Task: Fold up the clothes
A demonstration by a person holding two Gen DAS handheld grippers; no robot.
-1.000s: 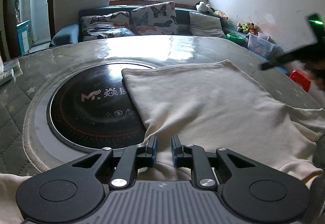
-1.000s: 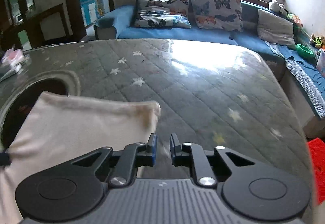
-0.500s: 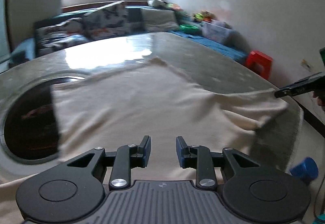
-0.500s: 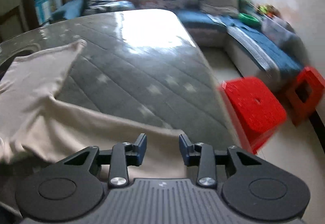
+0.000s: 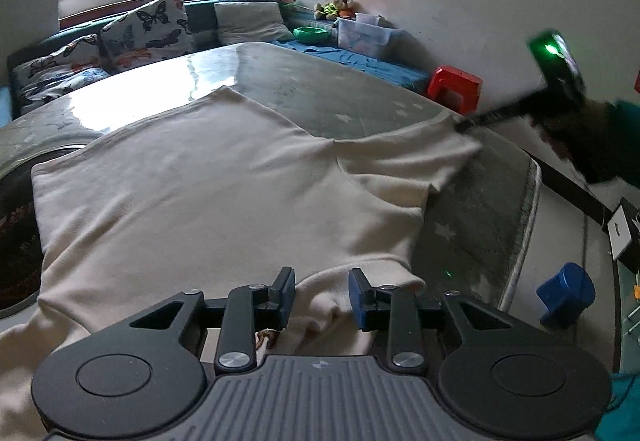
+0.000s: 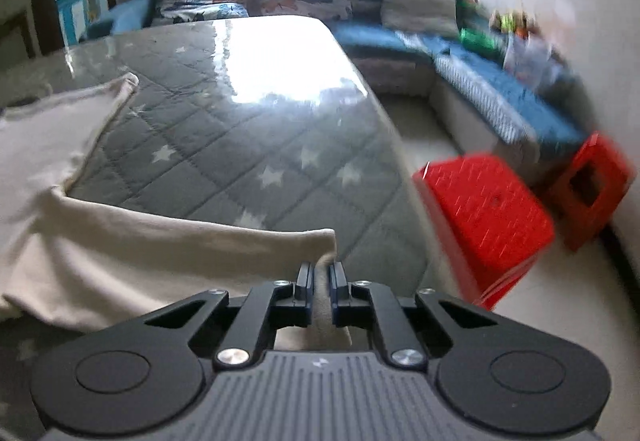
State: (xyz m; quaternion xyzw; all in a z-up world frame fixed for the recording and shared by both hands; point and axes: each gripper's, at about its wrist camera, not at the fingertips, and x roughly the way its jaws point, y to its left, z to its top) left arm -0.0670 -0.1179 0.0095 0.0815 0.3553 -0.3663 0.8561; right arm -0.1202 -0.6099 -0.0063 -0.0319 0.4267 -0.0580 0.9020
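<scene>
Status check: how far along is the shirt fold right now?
Done: the cream shirt lies spread flat on the quilted star-print table cover. In hand: the right tool is shut on the sleeve end, stretching it toward the table edge; the left tool is open over the near hem, gripping nothing. Left: no fold shows yet, so sleeves and body all remain to be folded.

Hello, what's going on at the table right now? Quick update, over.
Right tool shut on cream shirt's sleeve end. Left tool open, low over the shirt's near edge. Shirt spread on quilted table. Nothing in the way.
</scene>
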